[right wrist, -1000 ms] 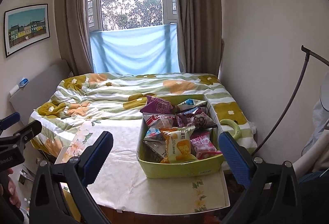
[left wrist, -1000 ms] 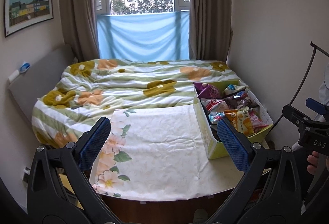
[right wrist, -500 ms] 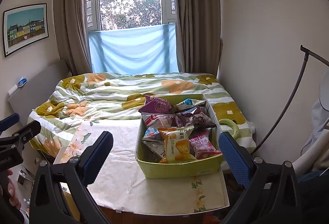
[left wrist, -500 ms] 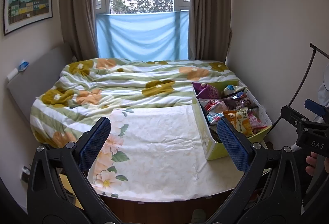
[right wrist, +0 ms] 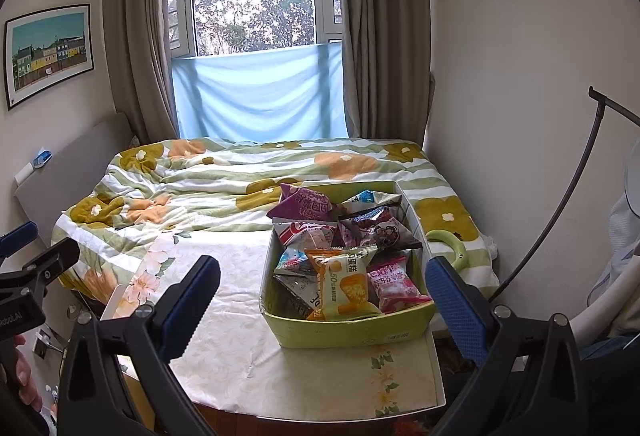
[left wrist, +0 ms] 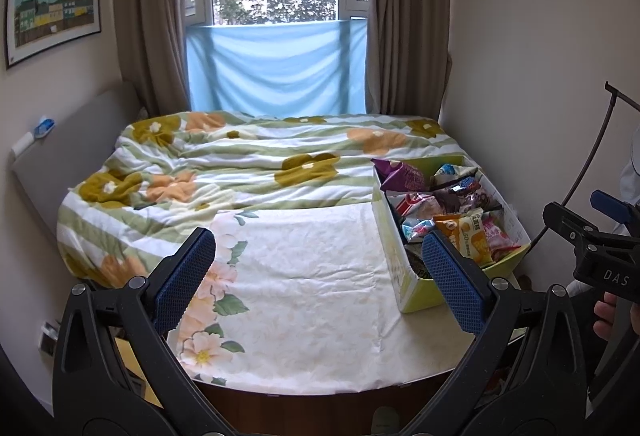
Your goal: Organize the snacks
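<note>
A table with a dark wooden edge (left wrist: 320,398) stands against the foot of a bed and is covered by a creased cream tablecloth printed with peach flowers and green leaves (left wrist: 304,284). On the cloth, at its right side, sits an open yellow-green cardboard box (right wrist: 352,330) filled with assorted snack packets. The bed behind carries a rumpled quilt striped green and white with large olive and orange flowers (left wrist: 240,164).
</note>
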`<state>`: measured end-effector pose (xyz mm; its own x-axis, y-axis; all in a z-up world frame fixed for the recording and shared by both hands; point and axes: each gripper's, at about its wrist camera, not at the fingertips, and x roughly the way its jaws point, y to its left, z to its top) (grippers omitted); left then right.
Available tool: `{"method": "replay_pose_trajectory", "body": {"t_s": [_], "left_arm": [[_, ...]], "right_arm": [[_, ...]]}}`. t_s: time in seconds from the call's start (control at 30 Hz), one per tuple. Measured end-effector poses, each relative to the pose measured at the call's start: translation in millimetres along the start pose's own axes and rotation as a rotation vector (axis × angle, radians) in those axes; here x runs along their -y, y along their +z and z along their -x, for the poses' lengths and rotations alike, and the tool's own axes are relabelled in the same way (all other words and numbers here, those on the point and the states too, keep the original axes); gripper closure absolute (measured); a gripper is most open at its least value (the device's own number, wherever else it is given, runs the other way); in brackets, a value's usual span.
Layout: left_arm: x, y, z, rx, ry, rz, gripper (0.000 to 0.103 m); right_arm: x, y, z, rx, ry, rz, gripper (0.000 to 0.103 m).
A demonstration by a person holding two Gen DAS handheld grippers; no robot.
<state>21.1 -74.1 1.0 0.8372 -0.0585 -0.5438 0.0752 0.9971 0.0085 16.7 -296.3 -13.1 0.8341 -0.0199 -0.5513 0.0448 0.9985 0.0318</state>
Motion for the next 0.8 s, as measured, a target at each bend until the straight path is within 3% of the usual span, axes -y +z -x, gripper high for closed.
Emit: {"method": "replay_pose_trajectory", "body": {"t_s": [0.8], "left_arm": [[6.9,-1.7,0.1,0.03,0.041,-0.002,0.0]], "right_arm": [[-1.2,-1.0,-6.4,-0.001,0.003,0.004,0.001]]}}
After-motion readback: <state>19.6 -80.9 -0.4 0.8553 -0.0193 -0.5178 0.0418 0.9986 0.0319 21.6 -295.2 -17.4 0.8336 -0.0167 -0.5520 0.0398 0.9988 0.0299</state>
